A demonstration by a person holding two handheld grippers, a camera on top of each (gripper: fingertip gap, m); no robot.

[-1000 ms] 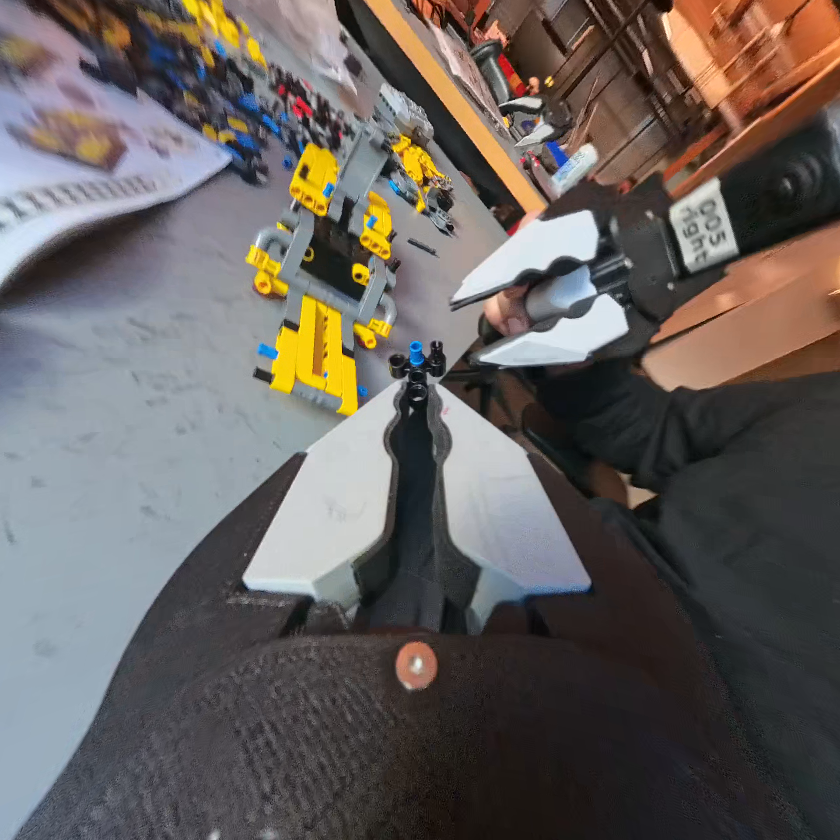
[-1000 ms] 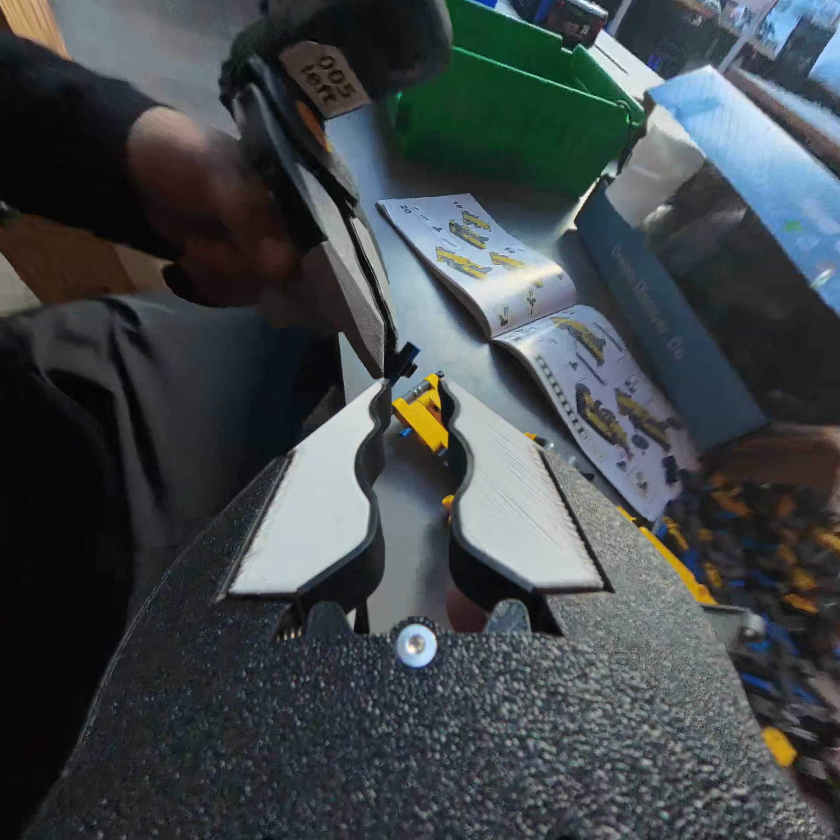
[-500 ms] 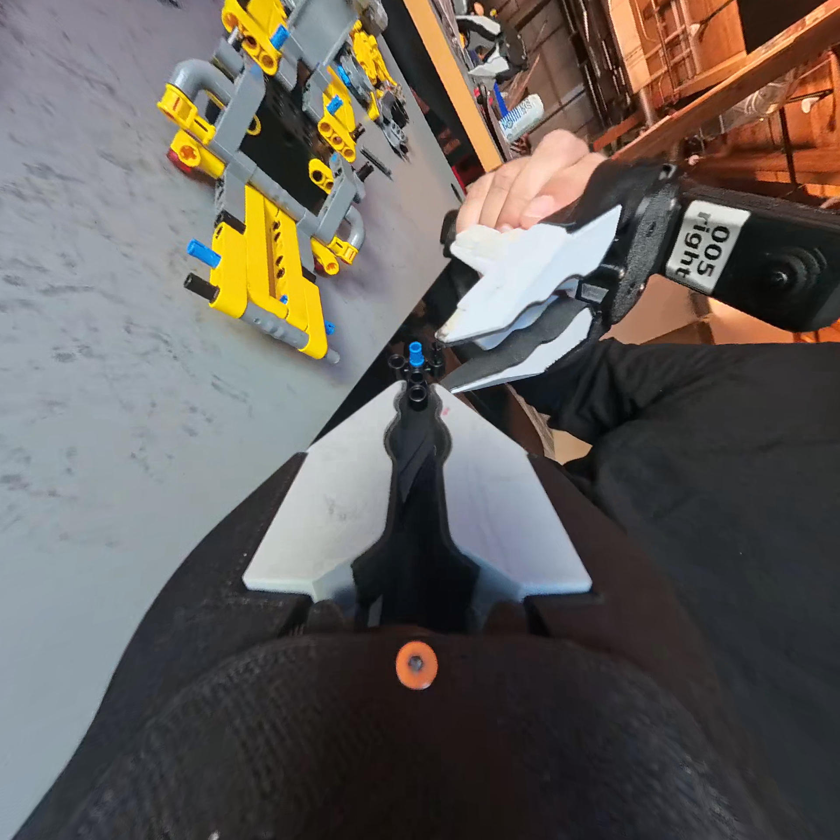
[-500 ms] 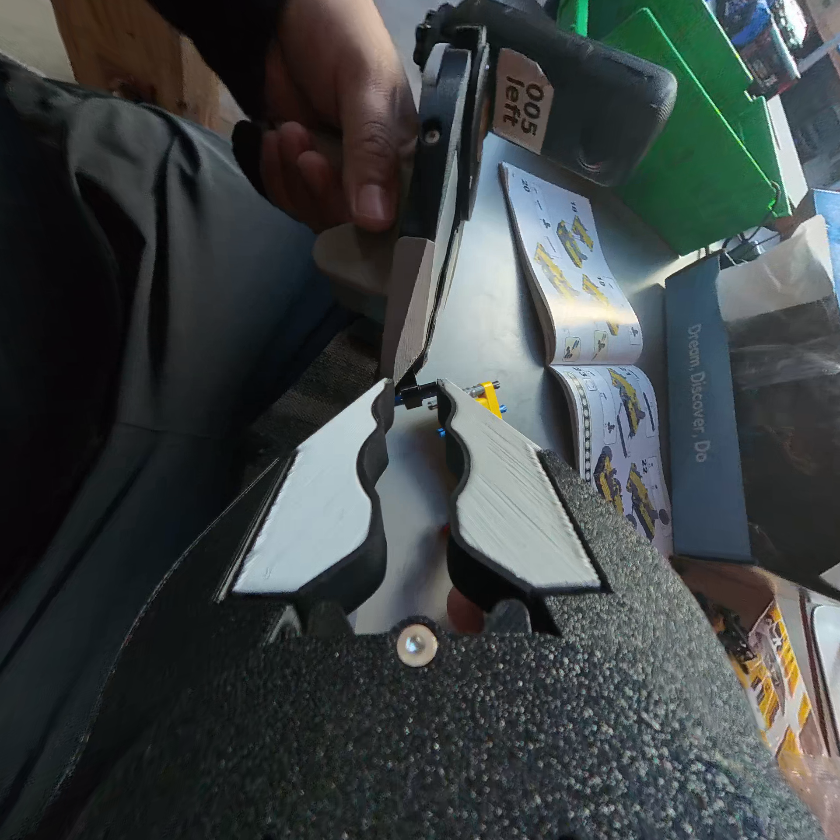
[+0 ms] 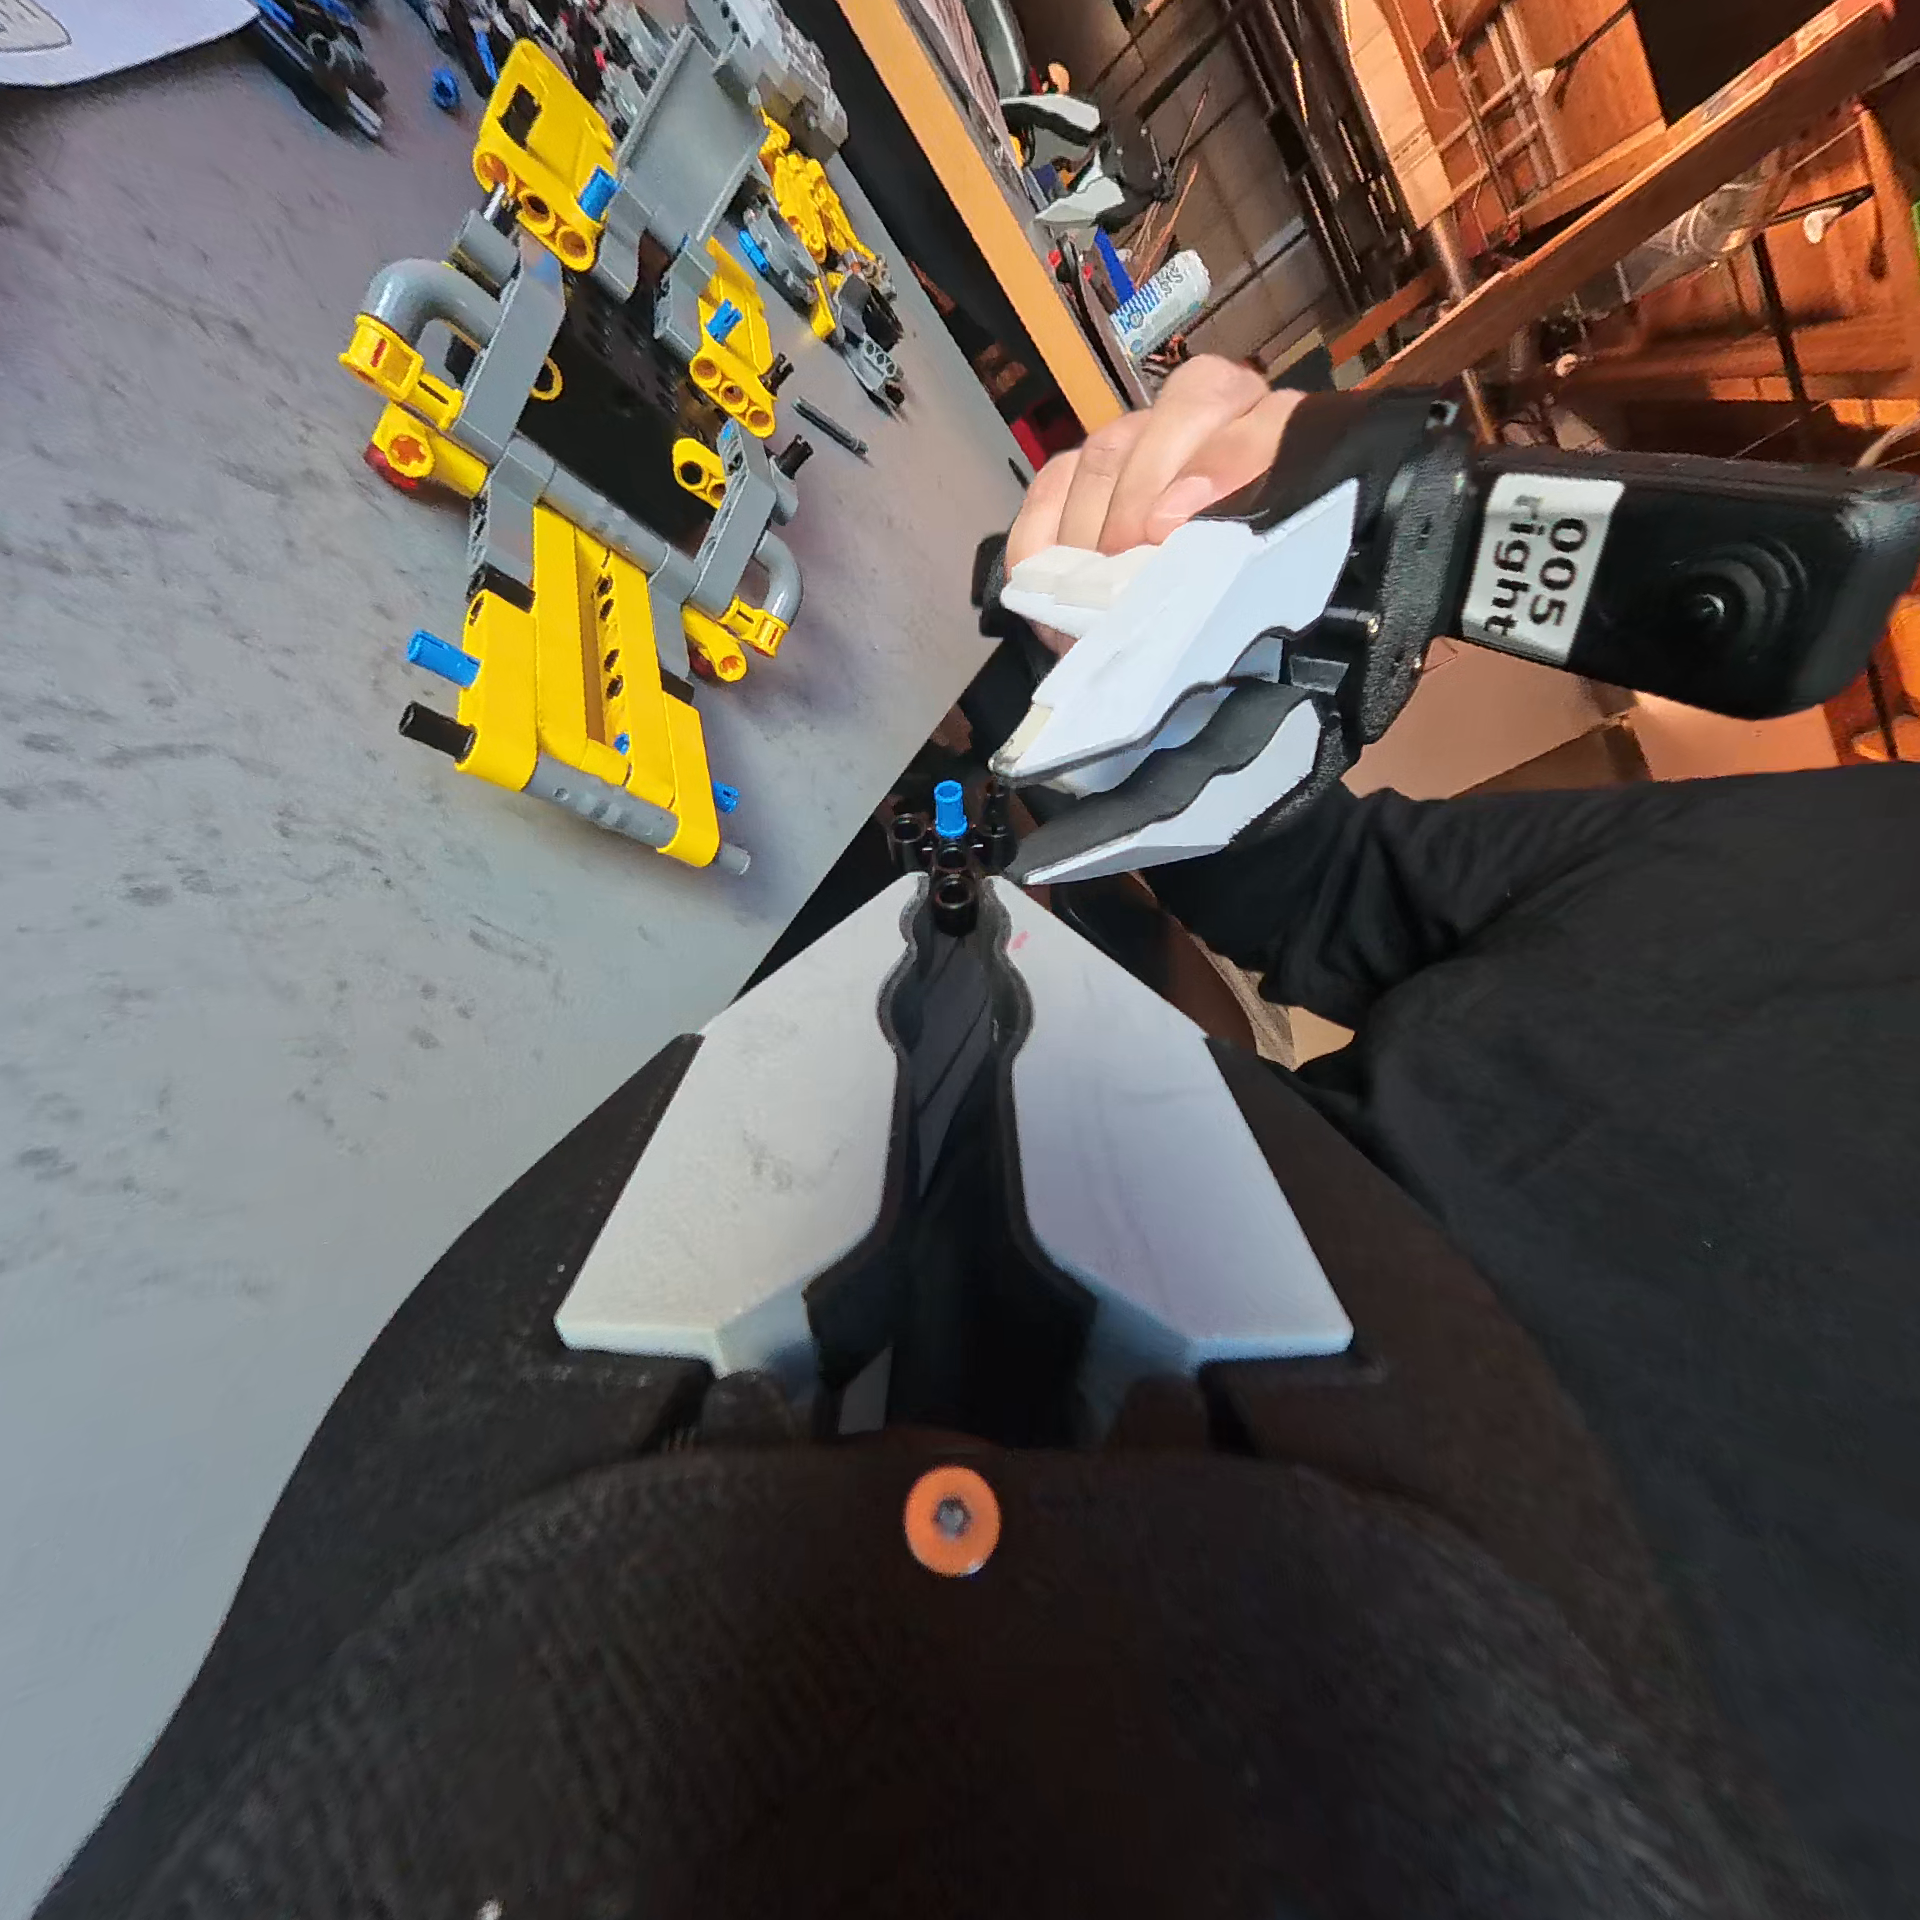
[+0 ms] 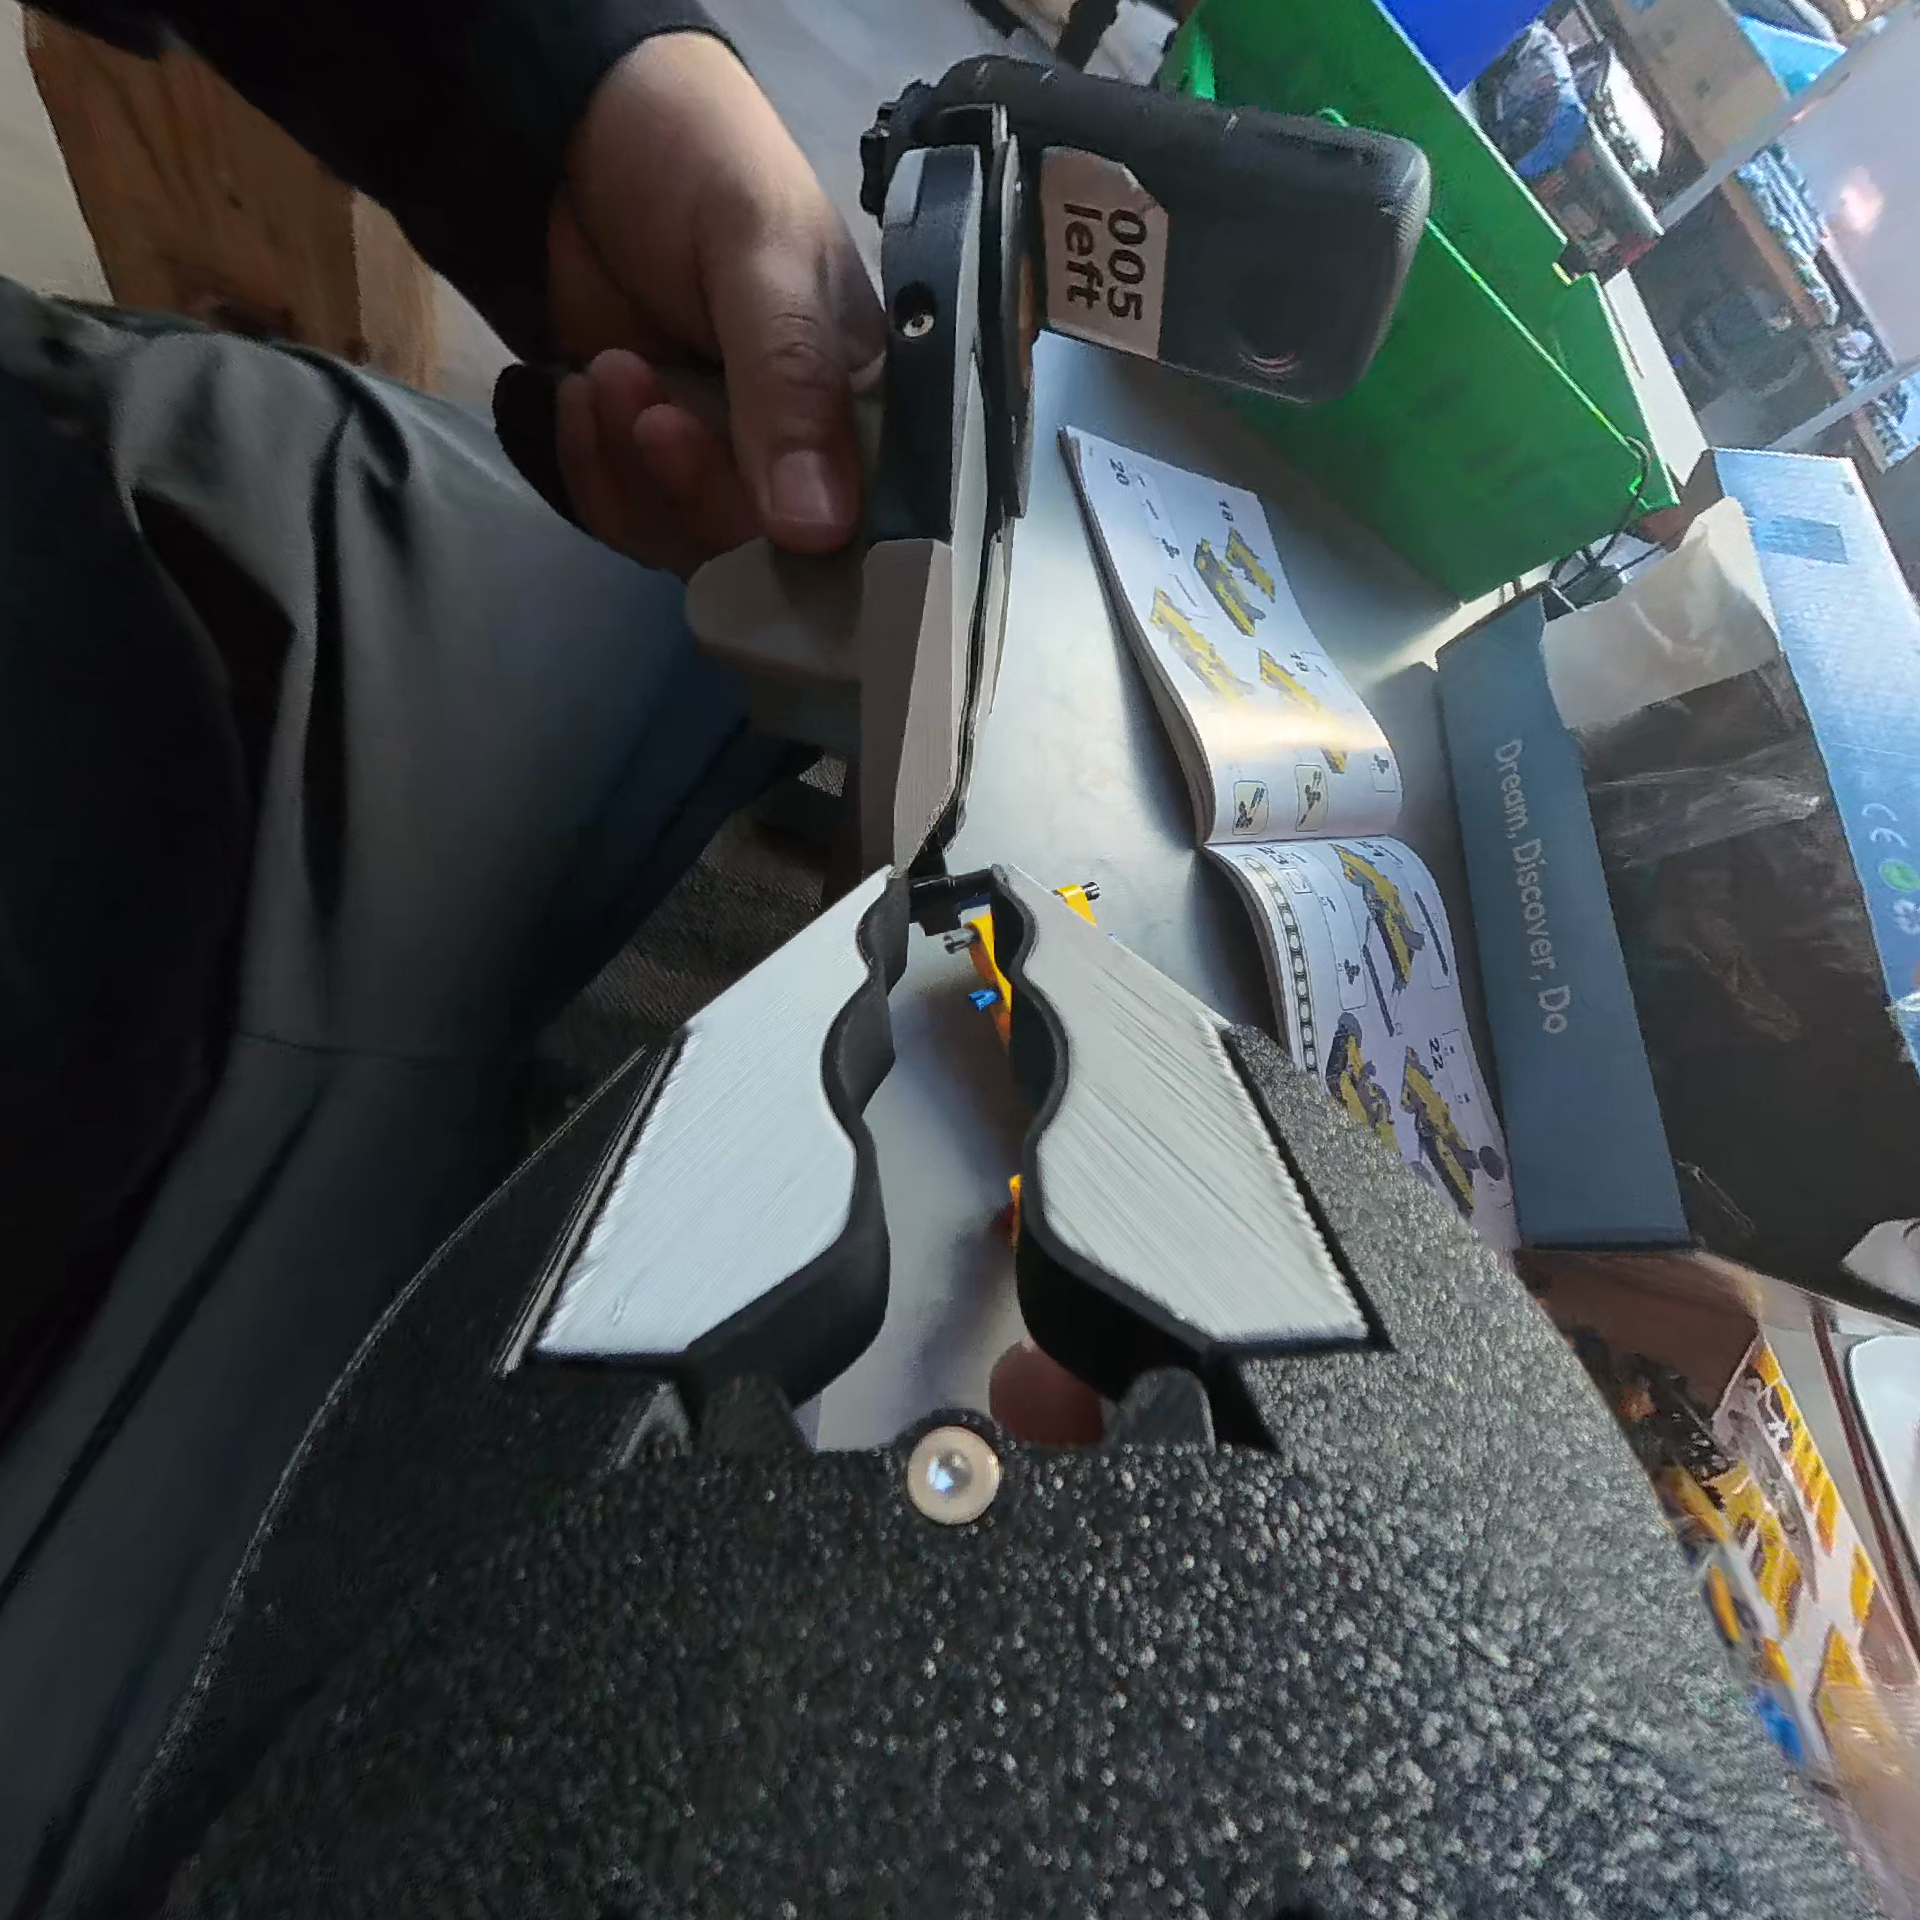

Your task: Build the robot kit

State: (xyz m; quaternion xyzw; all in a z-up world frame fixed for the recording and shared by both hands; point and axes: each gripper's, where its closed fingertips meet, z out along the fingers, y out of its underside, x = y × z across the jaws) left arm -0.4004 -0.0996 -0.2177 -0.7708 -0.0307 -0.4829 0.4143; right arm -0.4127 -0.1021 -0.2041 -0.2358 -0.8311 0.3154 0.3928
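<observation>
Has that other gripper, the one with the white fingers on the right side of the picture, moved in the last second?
Yes. In the left wrist view the right gripper has come in toward the small black piece clamped by the left gripper, its tips now beside it.

I'm in a workshop or storeroom, by the look of it: wooden shelving point(image 5: 1621, 177) and metal racks run along the far side, stacked boxes fill shelves point(image 6: 1621, 94), green bins point(image 6: 1455, 343) sit on my grey table point(image 5: 208, 935), with a half-built yellow brick model point(image 5: 592, 499) and an open instruction booklet point(image 6: 1299, 790).
</observation>
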